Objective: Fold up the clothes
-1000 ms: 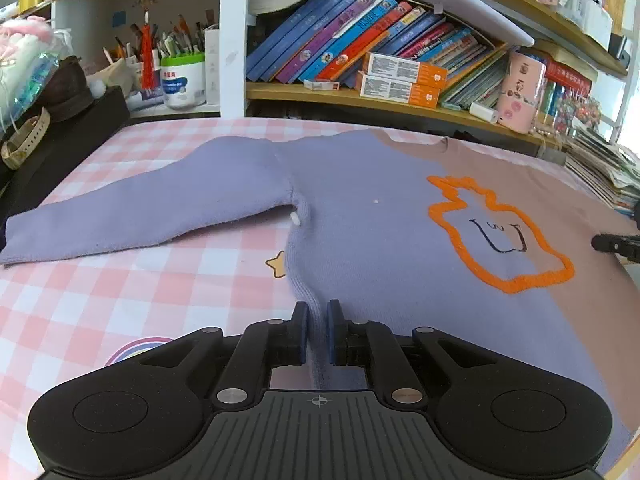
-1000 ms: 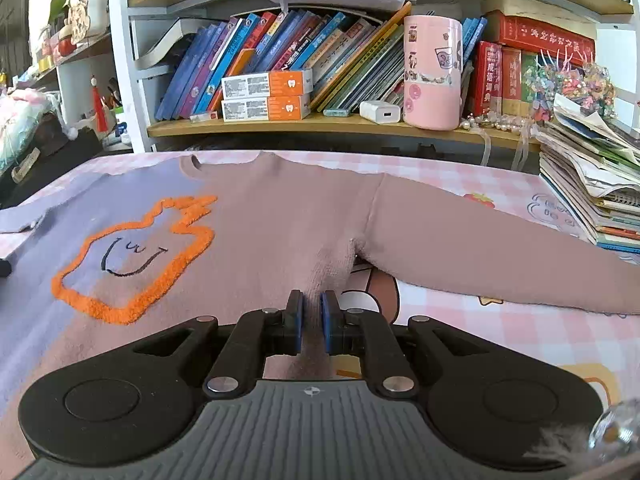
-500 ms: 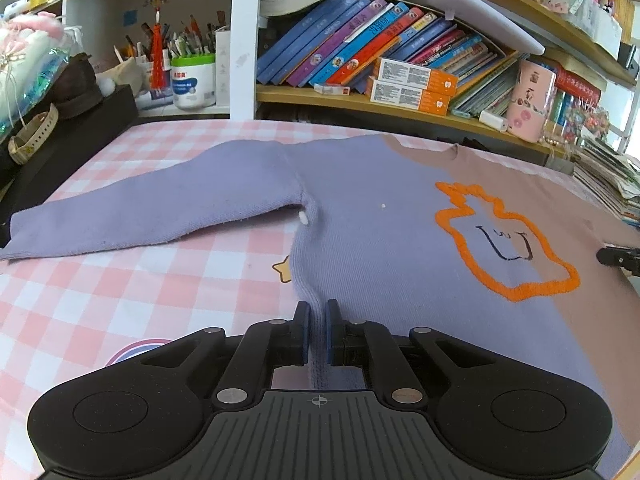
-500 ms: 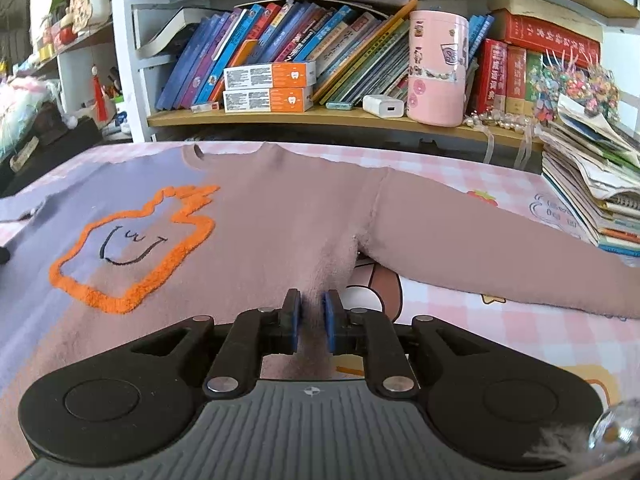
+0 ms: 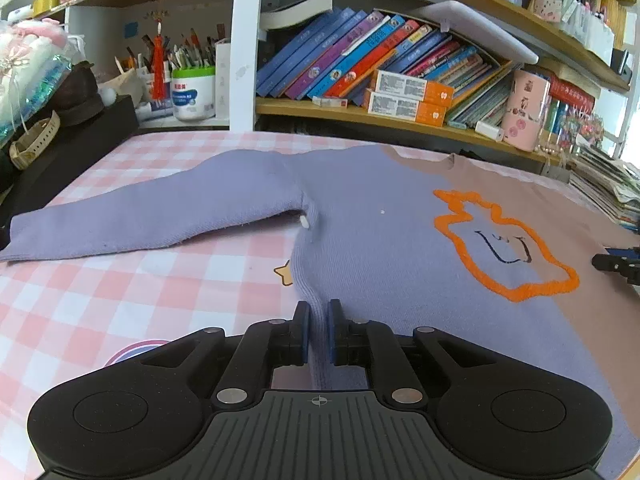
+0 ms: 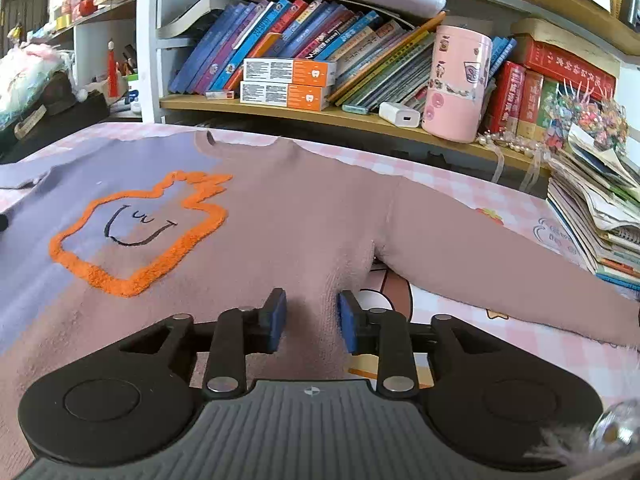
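Across the pink checked tablecloth lies the two-tone sweater, lilac half and dusty-pink half, sleeves spread wide, orange outline on its chest. Left gripper pinches the lilac side seam tight between its pads. Right gripper has just been opening; the pink side edge sits between its parted fingers, unpressed. Beyond, the bookshelf with leaning books and a pink cup.

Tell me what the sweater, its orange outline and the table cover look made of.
Sweater: soft knit, matte, fine ribbing along its side edge. Orange outline: fuzzy raised pile, perhaps chenille stitching. Table cover: smooth printed pink check, slightly glossy, likely plastic-coated cloth.
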